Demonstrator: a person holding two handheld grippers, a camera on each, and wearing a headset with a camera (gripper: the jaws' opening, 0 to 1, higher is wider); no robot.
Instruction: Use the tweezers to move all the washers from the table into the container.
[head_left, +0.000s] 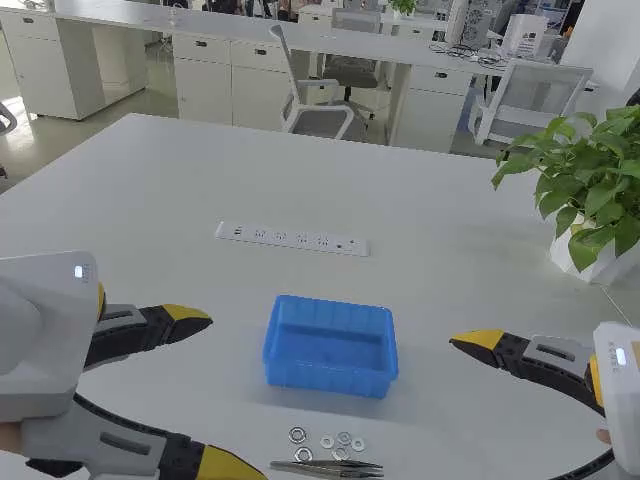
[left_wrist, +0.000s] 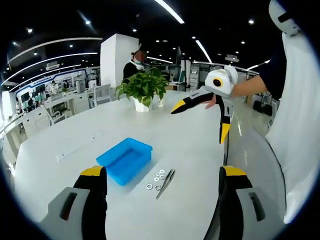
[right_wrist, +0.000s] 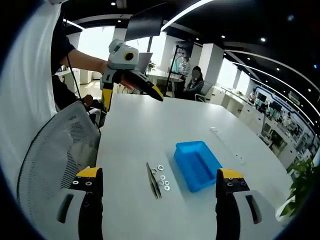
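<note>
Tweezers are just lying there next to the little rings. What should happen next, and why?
Probably lower the right gripper to the tweezers and close its jaws on them. It and the left gripper are open and hold nothing, the washers lie loose beside the tweezers, and the blue container looks empty, so no washer can go in until the tweezers are picked up.

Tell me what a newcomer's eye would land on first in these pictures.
The bright blue plastic container stands out, empty in the middle of the white table. Nearer the person lie a few small silver metal washers beside thin metal tweezers. The left gripper and right gripper, black with yellow tips, hang open on either side.
</note>
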